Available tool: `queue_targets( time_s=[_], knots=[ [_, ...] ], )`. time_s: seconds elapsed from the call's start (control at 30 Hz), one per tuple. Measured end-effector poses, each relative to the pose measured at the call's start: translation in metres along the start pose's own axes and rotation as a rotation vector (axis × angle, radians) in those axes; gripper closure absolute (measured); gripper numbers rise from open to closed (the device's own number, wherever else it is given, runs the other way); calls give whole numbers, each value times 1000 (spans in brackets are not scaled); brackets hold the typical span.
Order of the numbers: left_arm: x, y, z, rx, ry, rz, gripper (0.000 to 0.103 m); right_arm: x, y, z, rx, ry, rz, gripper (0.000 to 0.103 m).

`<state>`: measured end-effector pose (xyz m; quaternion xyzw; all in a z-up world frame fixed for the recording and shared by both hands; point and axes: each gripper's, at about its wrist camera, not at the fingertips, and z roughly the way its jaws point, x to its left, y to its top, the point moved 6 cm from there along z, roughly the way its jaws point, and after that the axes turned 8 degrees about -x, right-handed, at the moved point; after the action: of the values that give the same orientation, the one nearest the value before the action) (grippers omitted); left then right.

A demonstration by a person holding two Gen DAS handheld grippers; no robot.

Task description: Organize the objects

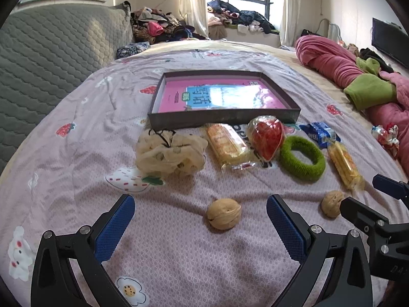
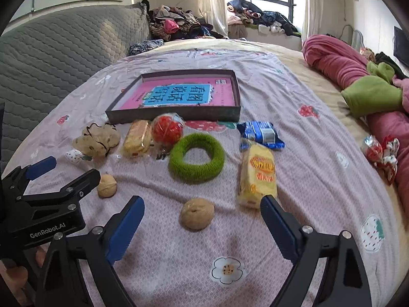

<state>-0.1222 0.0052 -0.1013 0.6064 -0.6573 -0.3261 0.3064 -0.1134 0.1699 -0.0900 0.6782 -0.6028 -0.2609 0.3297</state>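
Left tongs (image 1: pixel 200 206) spread wide, nothing pinched; one walnut (image 1: pixel 224 213) lying on the bedsheet (image 1: pixel 76 140) between the blue pads (image 1: pixel 286 226), touching neither. Right tongs (image 2: pixel 202 207) likewise spread, gripping nothing, with the second walnut (image 2: pixel 197 213) on the sheet in the gap between their tips. Just beyond the right tongs' right tip: a yellow cracker pack (image 2: pixel 258 176). Ahead of both pairs, a row of loose things: cream mesh scrunchie (image 1: pixel 170 152) off to the left, another cracker pack (image 1: pixel 227 144), a red wrapped candy (image 1: pixel 267 138), a green fuzzy ring (image 2: pixel 196 156), a blue snack packet (image 2: pixel 260 134). Farther on, past that row, a shallow dark tray (image 1: pixel 222 120) holding a pink booklet (image 1: pixel 222 97) (lettering upside down from here). Far right, well apart from the tongs, a rolled pink blanket (image 2: pixel 340 64).
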Motion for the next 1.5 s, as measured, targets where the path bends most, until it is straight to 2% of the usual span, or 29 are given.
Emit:
queue_targets(
  time_s=[0.23,0.43,0.6,0.63,0.67,0.8,0.83,0.93,1.17,1.5],
  knots=[
    [-1,-3,9,2,-15,19,2,6,-10,12,23,20,27,37],
    [-5,-6,16,32,-46,17,29,13,-12,21,46,27,32,48],
    [-13,-12,20,51,-83,19,33,16,-13,26,52,22,19,50],
    [-14,-13,19,48,-94,18,36,16,-13,28,55,21,24,51],
    [-16,-13,19,45,-102,16,44,15,-14,29,59,17,28,51],
    [-21,-15,25,61,-135,16,55,15,-18,34,74,21,33,57],
    [-23,-16,26,66,-143,17,62,15,-19,35,76,25,35,59],
    [-27,-16,25,54,-148,28,66,15,-20,38,76,42,49,68],
    [-21,-11,21,47,-188,-17,80,16,-20,34,62,68,55,68],
    [-20,-9,9,37,-192,-30,83,20,-16,23,49,100,52,68]
  ],
)
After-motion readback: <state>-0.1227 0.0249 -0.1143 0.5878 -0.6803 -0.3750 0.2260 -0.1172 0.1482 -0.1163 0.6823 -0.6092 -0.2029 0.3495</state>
